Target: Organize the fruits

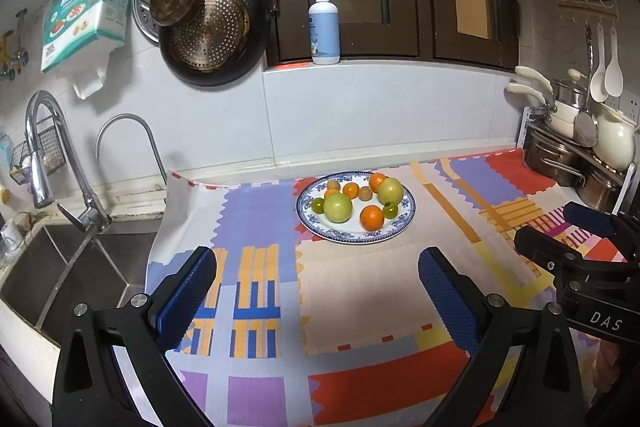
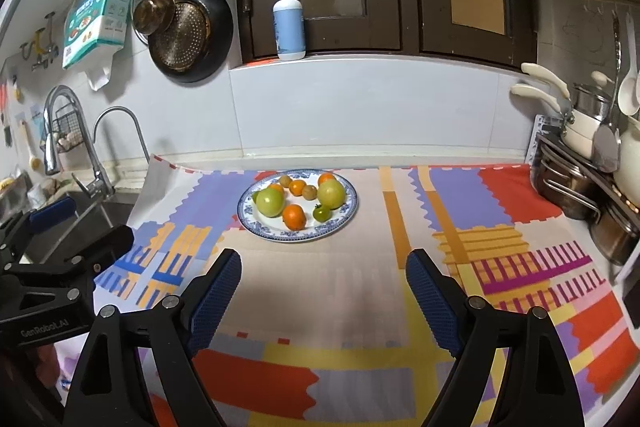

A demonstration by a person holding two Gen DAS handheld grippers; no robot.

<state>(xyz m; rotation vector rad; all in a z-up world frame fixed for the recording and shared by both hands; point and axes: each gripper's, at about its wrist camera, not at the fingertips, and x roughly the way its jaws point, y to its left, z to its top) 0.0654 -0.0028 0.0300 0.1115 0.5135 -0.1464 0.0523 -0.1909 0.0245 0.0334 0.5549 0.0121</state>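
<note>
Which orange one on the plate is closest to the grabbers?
The orange fruit at the front edge of the plate, beside the small dark green fruit. The other orange ones sit farther back, behind the two big yellow-green fruits.

- Countertop point(image 1: 248, 167), pale, running ahead of both claws.
- Patchwork-print cloth point(image 2: 360, 291) lying flat over it, spreading directly beneath the claws.
- Blue-rimmed plate point(image 2: 352, 205) sitting on the cloth, ahead of the claws, carrying fruits point(image 2: 294, 217).
- Steel pots point(image 2: 568, 195) standing far right.
</note>
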